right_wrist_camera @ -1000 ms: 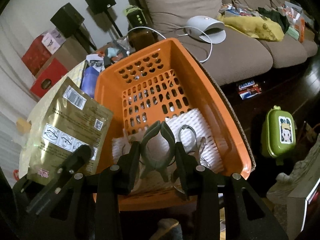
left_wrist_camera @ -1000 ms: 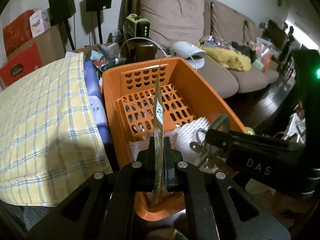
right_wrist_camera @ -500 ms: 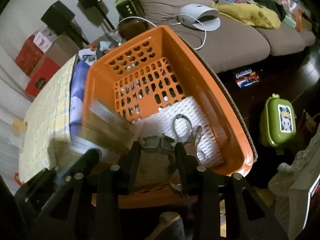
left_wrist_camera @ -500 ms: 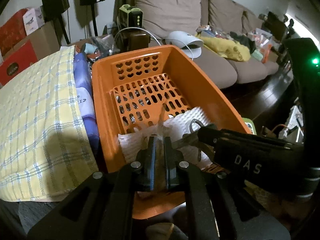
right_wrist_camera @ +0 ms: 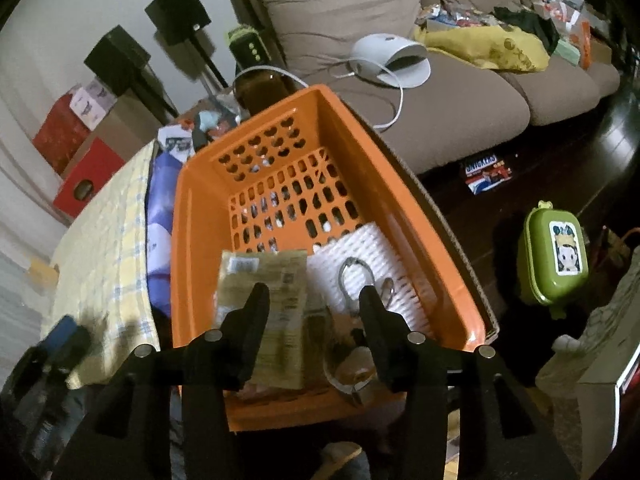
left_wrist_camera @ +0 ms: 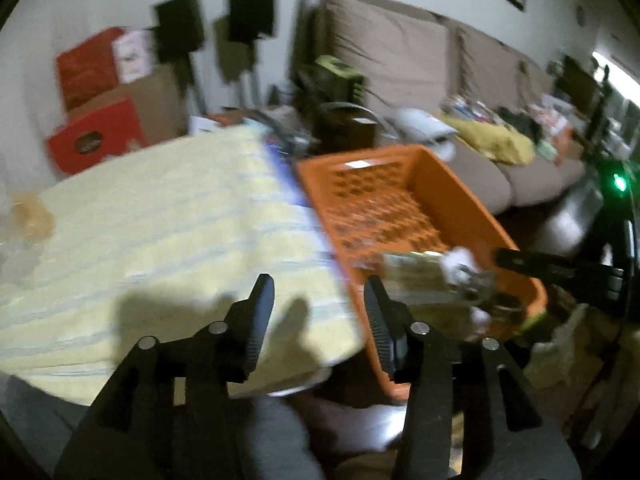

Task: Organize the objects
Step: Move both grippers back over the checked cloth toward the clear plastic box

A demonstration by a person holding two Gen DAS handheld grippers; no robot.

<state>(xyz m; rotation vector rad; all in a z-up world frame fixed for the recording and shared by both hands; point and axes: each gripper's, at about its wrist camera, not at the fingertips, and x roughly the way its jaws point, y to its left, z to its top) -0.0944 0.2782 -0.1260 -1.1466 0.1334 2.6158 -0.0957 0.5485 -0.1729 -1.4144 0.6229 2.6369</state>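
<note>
An orange basket (right_wrist_camera: 192,240) (left_wrist_camera: 440,176) stands beside a yellow plaid cloth (left_wrist_camera: 160,220). A gold packet (right_wrist_camera: 264,312) (left_wrist_camera: 416,268) lies flat in the basket's near end, next to a white foam net (right_wrist_camera: 360,256), a metal ring (right_wrist_camera: 356,276) and a grey-green clip (right_wrist_camera: 318,314). My right gripper (right_wrist_camera: 313,294) hovers over these with its jaws opening; its pads press on nothing. My left gripper (left_wrist_camera: 318,284) is over the plaid cloth, left of the basket, its jaws opening with nothing between them. That view is blurred.
A brown sofa (right_wrist_camera: 440,92) with clutter and a white device (right_wrist_camera: 392,60) lies behind the basket. A green lunch box (right_wrist_camera: 554,256) sits on the dark floor at right. Red boxes (left_wrist_camera: 96,136) and speakers on stands (right_wrist_camera: 176,16) are at the back left.
The left gripper let go of the gold packet, which now lies flat in the basket, and swung left over the cloth. The right gripper released the clip and widened.
</note>
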